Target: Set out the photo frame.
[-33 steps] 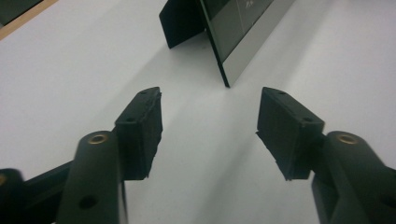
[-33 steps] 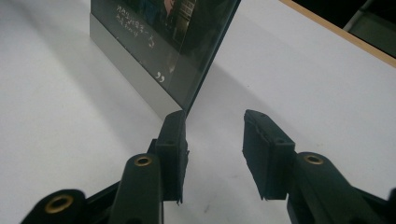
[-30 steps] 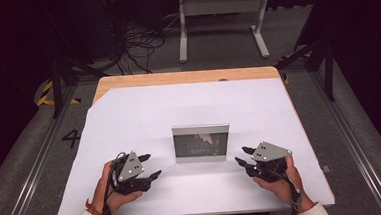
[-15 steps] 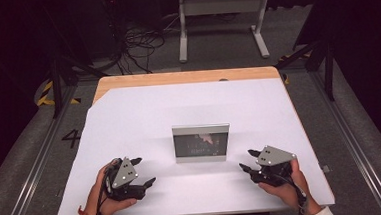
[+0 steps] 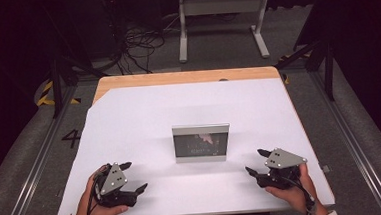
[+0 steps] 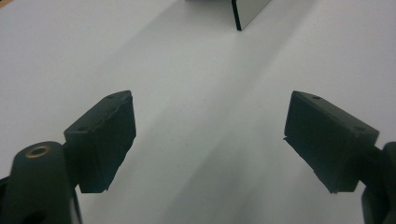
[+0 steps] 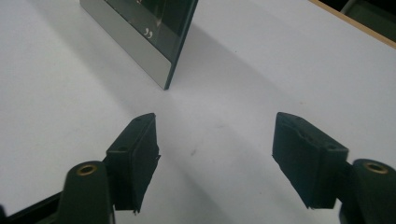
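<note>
A white sheet (image 5: 179,113) covers nearly all of the tabletop (image 5: 186,77), whose wooden edge shows bare along the far side. Near the middle of the sheet, a little toward the person's side, stands a small framed panel (image 5: 201,142) with a dark, reflective face and a silvery border. It is upright or nearly so, its long axis running left to right across the tabletop, and its face points toward the person. In the right gripper view the panel (image 7: 140,32) rises ahead and to the left, seen partly edge-on, with a pale band along its bottom. In the left gripper view only a lower corner of it (image 6: 245,11) shows at the top edge. The left gripper (image 5: 133,177) sits near the front left of the sheet, held in a hand (image 5: 97,206), its fingers (image 6: 100,140) spread wide over bare white surface. The right gripper (image 5: 257,162) sits near the front right, its fingers (image 7: 133,161) likewise wide apart and holding nothing, both well apart from the panel.
</note>
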The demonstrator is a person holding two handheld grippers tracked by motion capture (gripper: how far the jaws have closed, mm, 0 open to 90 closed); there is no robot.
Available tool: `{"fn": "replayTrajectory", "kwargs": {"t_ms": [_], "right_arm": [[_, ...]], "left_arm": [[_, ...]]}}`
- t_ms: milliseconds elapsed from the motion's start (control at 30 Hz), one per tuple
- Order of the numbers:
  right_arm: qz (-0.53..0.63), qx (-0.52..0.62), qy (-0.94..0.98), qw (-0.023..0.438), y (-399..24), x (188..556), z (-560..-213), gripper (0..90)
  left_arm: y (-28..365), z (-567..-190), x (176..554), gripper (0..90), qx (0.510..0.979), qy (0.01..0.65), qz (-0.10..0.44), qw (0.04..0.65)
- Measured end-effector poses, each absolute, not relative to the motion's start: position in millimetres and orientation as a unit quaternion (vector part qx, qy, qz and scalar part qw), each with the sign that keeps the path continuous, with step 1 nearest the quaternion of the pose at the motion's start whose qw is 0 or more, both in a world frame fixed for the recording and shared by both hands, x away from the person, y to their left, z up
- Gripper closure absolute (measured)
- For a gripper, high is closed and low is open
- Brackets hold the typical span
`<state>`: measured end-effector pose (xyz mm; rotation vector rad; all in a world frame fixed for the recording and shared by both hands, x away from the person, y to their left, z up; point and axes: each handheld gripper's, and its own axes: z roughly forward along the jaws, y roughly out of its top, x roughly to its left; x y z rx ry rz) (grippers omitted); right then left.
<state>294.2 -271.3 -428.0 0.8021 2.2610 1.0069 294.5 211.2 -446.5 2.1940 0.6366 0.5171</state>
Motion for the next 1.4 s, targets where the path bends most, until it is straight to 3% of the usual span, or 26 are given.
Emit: {"fn": "replayTrajectory", "kwargs": {"t_ms": [367, 500, 1400], "right_arm": [[0.367, 0.33, 0.831, 0.259, -297, 284, -442, 14.1], [0.369, 0.34, 0.828, 0.252, -304, 280, -445, 12.3], [0.37, 0.349, 0.813, 0.283, -311, 274, -443, 12.1]], "left_arm": [[239, -454, 285, 12.7, 0.84, 0.294, 0.189, 0.415], [242, -456, 285, 12.7, 0.836, 0.301, 0.185, 0.42], [238, -458, 290, 10.9, 0.835, 0.301, 0.18, 0.423]]}}
